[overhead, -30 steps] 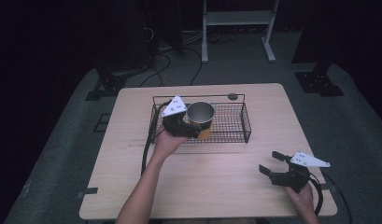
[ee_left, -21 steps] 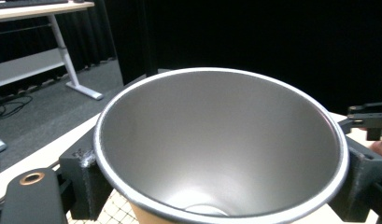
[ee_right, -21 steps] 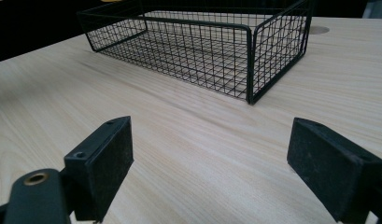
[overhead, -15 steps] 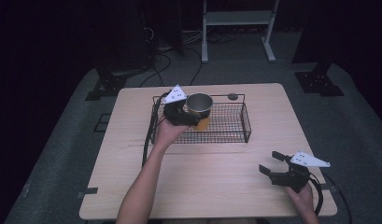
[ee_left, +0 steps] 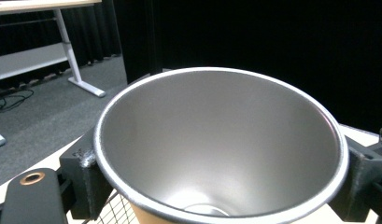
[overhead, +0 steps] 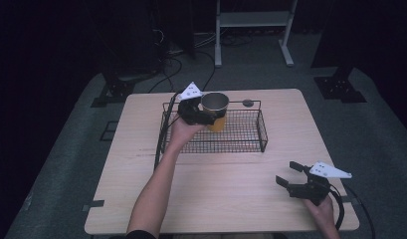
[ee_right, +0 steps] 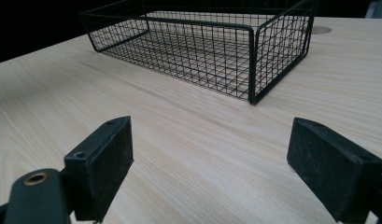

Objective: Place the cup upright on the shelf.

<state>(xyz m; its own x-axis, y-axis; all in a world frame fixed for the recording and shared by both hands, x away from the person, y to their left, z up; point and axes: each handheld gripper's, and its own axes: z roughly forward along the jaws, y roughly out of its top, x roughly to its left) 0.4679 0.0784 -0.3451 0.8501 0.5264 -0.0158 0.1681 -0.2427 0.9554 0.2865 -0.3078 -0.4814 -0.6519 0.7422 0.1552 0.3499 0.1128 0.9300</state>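
Gripped between the jaws of the left claw (overhead: 207,115), the cup (overhead: 215,110) is held upright above the left part of the wire basket (overhead: 251,144). The right claw (overhead: 291,174) is kept wide open, low over the worktop (overhead: 226,189).

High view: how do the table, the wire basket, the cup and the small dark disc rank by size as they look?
1. table
2. wire basket
3. cup, lifted nearer the camera, so it may look slightly big
4. dark disc
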